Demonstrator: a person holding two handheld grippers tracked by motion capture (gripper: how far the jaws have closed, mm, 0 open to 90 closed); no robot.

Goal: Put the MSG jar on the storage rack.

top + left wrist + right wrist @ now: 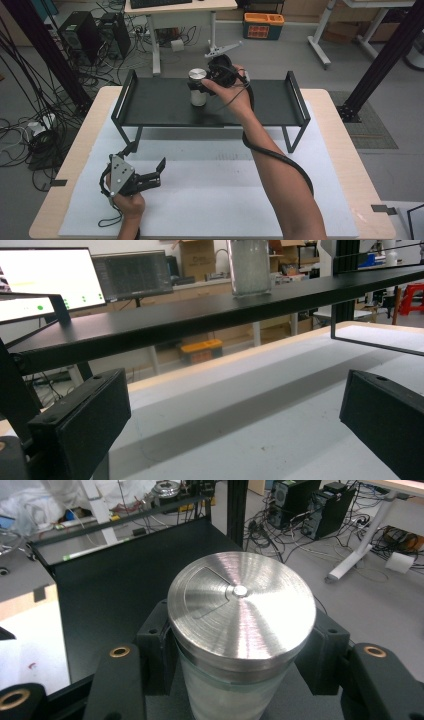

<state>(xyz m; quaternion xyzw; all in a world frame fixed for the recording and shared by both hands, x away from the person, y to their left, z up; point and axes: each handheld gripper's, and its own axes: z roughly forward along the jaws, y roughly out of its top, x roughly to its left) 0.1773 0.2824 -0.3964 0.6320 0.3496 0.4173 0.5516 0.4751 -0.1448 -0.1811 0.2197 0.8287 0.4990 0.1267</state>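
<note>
Steel-lidded glass jar (240, 630) stands upright on the black shelf (160, 102).

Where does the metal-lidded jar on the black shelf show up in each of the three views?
High view: the jar stands upright on the black shelf, upper centre, between the jaws of the right gripper.
Left gripper view: top centre, its frosted glass body stands on the shelf, top cropped.
Right gripper view: centre foreground, its brushed lid between the jaws.
Shared landmark: the black shelf.
</note>
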